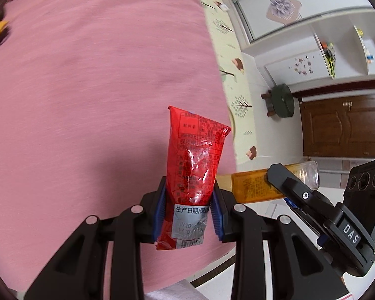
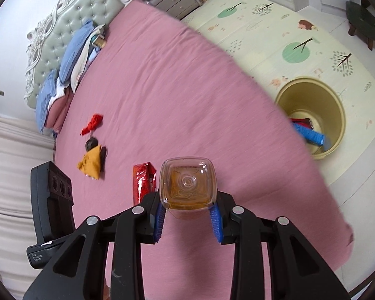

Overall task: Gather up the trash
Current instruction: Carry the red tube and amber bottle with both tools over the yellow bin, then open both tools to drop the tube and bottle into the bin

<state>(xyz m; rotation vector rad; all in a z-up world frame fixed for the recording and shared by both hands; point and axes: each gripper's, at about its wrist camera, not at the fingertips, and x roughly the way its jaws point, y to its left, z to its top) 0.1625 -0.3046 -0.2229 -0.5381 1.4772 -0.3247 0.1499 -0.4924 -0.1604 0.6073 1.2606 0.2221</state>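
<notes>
Left wrist view shows the left gripper point(image 1: 188, 215) clenched on a red wrapper point(image 1: 195, 172), its blue pads point(image 1: 162, 210) pressing the lower half while the crinkled top stands free above the pink bedsheet point(image 1: 87, 87). The wrapper looks thin, light and floppy, so a pinch near the middle, as here, seems sound; held by one corner it would likely flap or slide out. In the right wrist view the right gripper point(image 2: 187, 217) grasps a clear bottle point(image 2: 187, 185) with an amber label, seen end-on, the pads on its flat sides. The bottle looks stiff, smooth and rather slippery, probably empty and light; the squared sides give the surest hold. Both items hang above the bed's near edge. A yellow bin point(image 2: 312, 115) stands on the floor mat point(image 2: 262, 32) just beside the bed, already holding some red and blue rubbish. A red scrap point(image 2: 92, 123) and a mustard cloth point(image 2: 91, 163) lie on the sheet, well apart from the bin
</notes>
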